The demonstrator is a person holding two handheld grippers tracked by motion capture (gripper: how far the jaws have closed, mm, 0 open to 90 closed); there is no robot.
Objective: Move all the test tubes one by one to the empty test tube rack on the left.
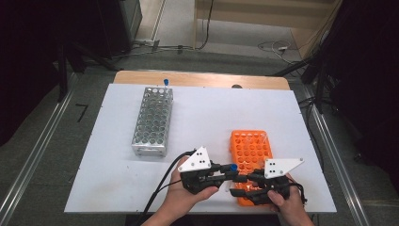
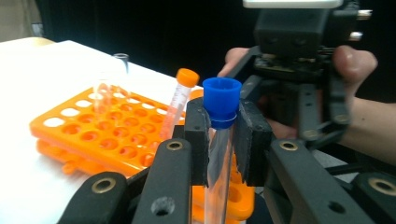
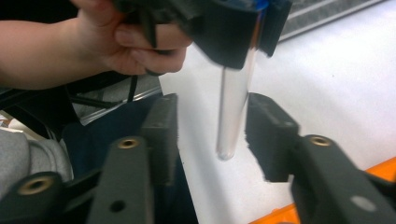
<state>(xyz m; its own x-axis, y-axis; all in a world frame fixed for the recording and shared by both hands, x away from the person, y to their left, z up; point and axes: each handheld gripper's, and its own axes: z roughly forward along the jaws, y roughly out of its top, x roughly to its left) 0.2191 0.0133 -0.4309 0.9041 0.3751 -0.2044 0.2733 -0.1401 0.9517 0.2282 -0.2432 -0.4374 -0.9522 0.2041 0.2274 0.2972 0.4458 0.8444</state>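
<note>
Our left claw pinches a blue-capped tube upright just below its cap, our right claw stands spread with that tube's lower end hanging between its pads untouched, both over the table's near edge beside the orange rack, the metal rack well apart.

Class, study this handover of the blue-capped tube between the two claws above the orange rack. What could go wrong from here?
1. The left claw grips the blue-capped tube just under its cap, so the tube could slip or swing.
2. The right claw stands open around the tube's lower end; pulling away carelessly might knock it.
3. The orange-capped tube leans in the orange rack nearby and could be bumped.
</note>
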